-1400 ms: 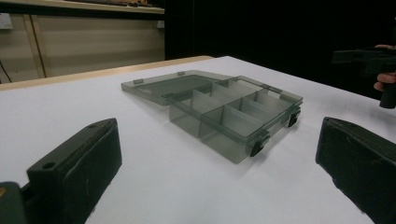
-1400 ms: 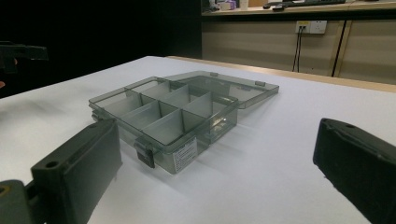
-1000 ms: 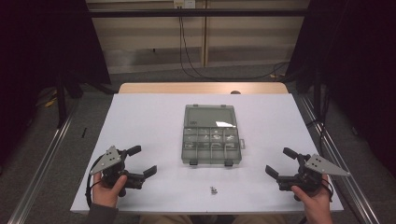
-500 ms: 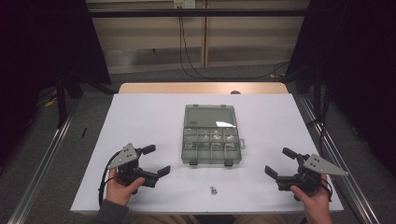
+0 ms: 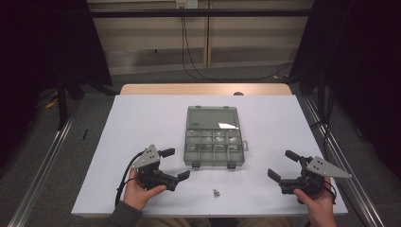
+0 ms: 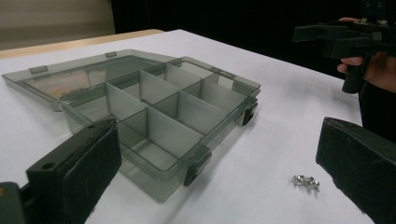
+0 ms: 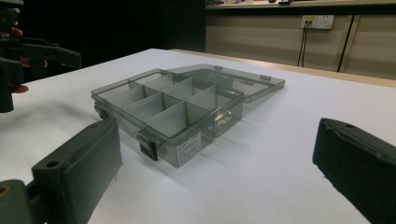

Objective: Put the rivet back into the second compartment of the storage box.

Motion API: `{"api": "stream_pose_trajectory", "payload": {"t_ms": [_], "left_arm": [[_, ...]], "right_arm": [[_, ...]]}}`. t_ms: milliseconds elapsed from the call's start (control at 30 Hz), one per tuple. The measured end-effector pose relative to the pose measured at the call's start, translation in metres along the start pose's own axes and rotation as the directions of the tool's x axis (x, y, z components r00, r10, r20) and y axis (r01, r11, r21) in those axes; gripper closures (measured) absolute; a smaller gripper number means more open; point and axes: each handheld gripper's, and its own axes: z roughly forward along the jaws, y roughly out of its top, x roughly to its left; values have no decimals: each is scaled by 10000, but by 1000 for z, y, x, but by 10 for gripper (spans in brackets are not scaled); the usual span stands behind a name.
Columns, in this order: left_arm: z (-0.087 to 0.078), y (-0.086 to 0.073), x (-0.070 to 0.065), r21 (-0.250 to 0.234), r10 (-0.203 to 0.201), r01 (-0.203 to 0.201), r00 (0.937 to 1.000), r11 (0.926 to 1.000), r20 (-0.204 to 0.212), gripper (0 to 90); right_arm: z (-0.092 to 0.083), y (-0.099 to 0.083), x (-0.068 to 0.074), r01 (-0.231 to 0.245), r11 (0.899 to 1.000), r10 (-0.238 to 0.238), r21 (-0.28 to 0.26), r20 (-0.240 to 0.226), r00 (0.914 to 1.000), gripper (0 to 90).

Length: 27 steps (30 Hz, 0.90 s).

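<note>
Smoky plastic box (image 5: pixel 215 141) at frame centre on white table (image 5: pixel 142 123), lid laid back, compartments showing. Small metal bits (image 5: pixel 216 192) low centre, just below box. Left gripper (image 5: pixel 174 164) lower left, jaws spread, empty, nearest bits. Right gripper (image 5: pixel 283 165) lower right, spread, empty, well apart from box.

Bright overhead light on the white table (image 5: pixel 142 123), dark surroundings, soft shadows, near tongs blurred.

hand-held grippers: 2 — left (image 5: pixel 171 163), right (image 5: pixel 283 164) | compartment box (image 5: pixel 214 142): 1 | small metal parts cluster (image 5: pixel 216 192): 1
</note>
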Motion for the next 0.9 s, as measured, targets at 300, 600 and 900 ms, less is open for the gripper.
{"api": "stream_pose_trajectory", "payload": {"t_ms": [300, 600, 900], "left_arm": [[19, 5, -11, 202, 154, -153, 9999, 9997, -42, 1], [46, 6, -28, 575, 60, -83, 9992, 9983, 394, 2], [64, 6, -36, 1156, 337, -410, 9974, 9925, 642, 20]], "right_arm": [[-1, 0, 0, -11, 10000, 11, -48, -55, 10000, 14], [-2, 0, 1, 39, 10000, -39, -3, -126, 9999, 18], [-2, 0, 1, 53, 10000, -53, 26, -194, 9998, 23]]}}
